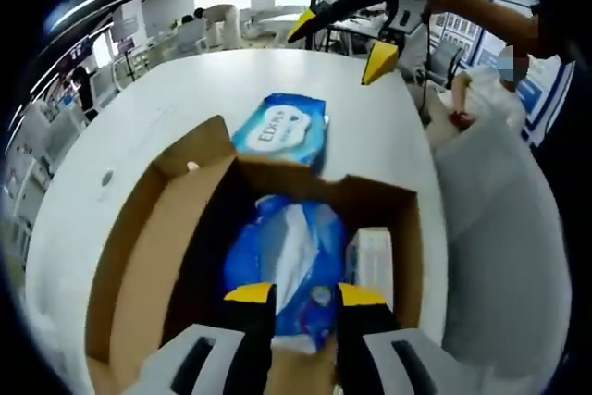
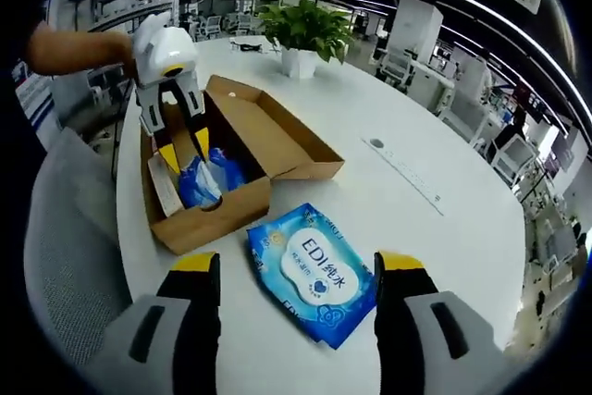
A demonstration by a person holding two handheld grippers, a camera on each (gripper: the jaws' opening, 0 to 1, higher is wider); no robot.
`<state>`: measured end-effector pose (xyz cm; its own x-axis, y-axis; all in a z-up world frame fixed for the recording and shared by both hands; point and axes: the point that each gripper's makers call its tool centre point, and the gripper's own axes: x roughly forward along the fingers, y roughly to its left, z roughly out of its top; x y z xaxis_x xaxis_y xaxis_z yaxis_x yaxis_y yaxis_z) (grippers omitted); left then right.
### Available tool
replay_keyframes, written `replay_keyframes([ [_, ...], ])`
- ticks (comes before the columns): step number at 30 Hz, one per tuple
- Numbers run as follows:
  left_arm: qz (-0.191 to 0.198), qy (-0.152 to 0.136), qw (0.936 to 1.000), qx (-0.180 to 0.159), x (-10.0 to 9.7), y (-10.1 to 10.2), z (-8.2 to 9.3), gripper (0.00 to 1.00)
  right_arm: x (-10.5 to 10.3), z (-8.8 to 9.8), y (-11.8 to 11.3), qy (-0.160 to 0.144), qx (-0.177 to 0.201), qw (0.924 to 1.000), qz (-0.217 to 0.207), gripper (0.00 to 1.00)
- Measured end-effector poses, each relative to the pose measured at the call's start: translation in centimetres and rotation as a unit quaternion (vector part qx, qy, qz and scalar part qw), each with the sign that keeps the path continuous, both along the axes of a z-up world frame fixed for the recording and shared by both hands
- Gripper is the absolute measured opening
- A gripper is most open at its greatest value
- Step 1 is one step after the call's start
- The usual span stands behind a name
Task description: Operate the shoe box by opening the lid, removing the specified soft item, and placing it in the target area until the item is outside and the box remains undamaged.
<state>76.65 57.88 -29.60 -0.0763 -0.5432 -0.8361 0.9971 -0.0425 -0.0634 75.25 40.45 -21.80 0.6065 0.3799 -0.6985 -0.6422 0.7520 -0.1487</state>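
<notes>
My left gripper [image 1: 306,298] is reaching into the open cardboard shoe box [image 2: 242,141], its yellow-tipped jaws pinching a blue wet-wipe pack [image 1: 289,265] lying lengthwise along the box. My right gripper [image 2: 298,265] is hovering with jaws spread wide above a second wipe pack [image 2: 317,270], which is lying flat on the round white table [image 2: 444,201] just beside the box, its long axis slanting across my view. A potted plant [image 2: 305,36] and office desks are sitting behind.

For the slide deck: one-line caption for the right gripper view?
Open right gripper over a blue wipes pack on the white table; left gripper reaches into the open shoe box.
</notes>
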Motion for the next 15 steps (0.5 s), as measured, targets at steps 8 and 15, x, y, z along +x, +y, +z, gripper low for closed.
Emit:
replay_keyframes([
  [8, -0.011, 0.009, 0.9994, 0.033, 0.1, 0.2, -1.3, 0.16, 0.6, 0.0, 3.0, -0.004, 0.004, 0.9994, 0.035, 0.6],
  [15, -0.032, -0.013, 0.9976, 0.059, 0.3, 0.6, -2.0, 0.02, 1.0, -0.4, 6.1, -0.009, 0.013, 0.9979, 0.062, 0.57],
])
